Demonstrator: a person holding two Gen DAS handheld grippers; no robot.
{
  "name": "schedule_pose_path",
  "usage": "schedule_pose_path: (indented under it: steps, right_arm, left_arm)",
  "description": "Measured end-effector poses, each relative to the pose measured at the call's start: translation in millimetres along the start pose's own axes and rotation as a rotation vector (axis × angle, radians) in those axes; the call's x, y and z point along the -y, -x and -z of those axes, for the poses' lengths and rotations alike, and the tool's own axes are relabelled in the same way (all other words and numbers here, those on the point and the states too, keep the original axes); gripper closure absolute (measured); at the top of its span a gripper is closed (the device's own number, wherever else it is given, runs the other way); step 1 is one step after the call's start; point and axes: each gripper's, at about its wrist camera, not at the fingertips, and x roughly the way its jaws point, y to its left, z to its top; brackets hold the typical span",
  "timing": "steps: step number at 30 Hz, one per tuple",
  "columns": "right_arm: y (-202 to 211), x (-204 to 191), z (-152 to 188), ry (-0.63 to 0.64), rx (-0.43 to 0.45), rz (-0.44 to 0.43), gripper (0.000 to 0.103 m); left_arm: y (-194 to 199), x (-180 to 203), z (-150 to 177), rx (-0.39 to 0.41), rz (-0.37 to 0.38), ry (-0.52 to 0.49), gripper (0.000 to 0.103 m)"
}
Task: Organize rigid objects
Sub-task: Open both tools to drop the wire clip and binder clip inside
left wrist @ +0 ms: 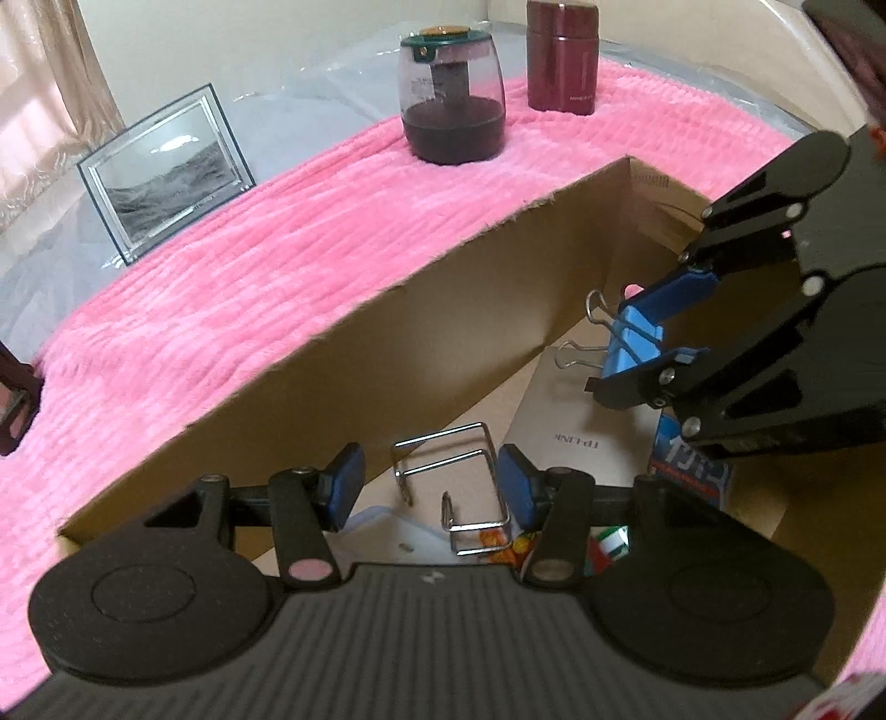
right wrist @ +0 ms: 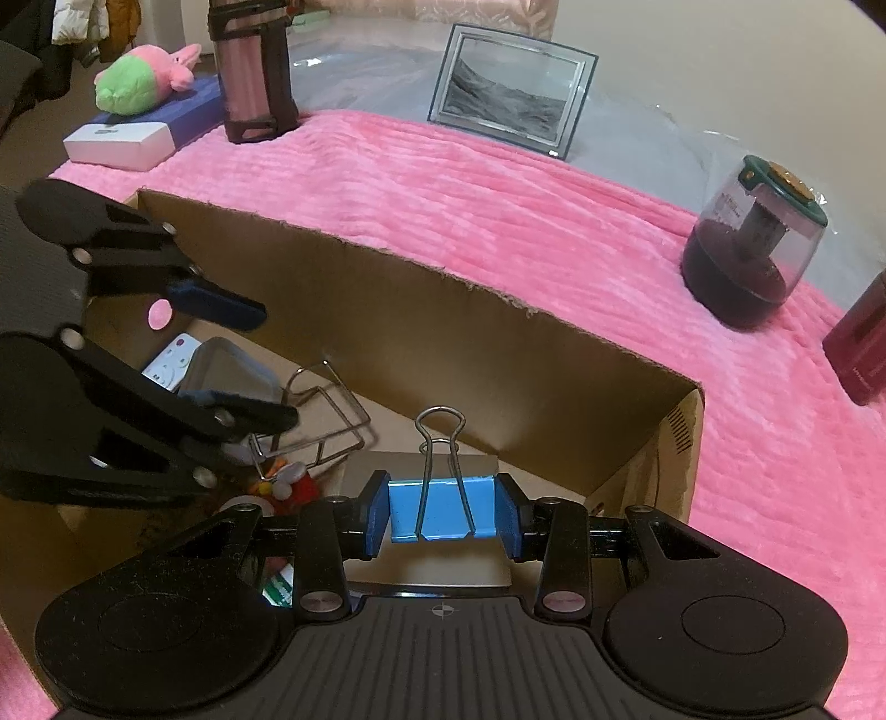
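Left wrist view shows the left gripper [left wrist: 432,487] released over a wire rack [left wrist: 451,493] inside the cardboard box [left wrist: 343,354], while the right gripper [left wrist: 645,338] pinches a blue binder clip [left wrist: 631,343], light, stiff, slick-sided, best clamped across its flat body.

You are looking at a cream wall [left wrist: 310,33] rising behind the bed. A pink blanket [left wrist: 210,288] is covering it, and daylight is glowing through a beige curtain [left wrist: 39,77].

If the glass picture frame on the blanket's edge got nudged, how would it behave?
The picture frame stands leaning on a thin bottom edge, so it probably tips easily. It looks like glass: likely fragile and slippery. The soft pink blanket beside it might cushion a fall.
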Motion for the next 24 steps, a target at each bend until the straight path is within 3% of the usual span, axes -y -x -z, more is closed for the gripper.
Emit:
schedule_pose_path:
  steps: [24]
  right_arm:
    - [-16, -28, -7, -0.030, -0.038, -0.093, 0.066]
  left_arm:
    - [30, -15, 25, 0.040, -0.005, 0.012, 0.055]
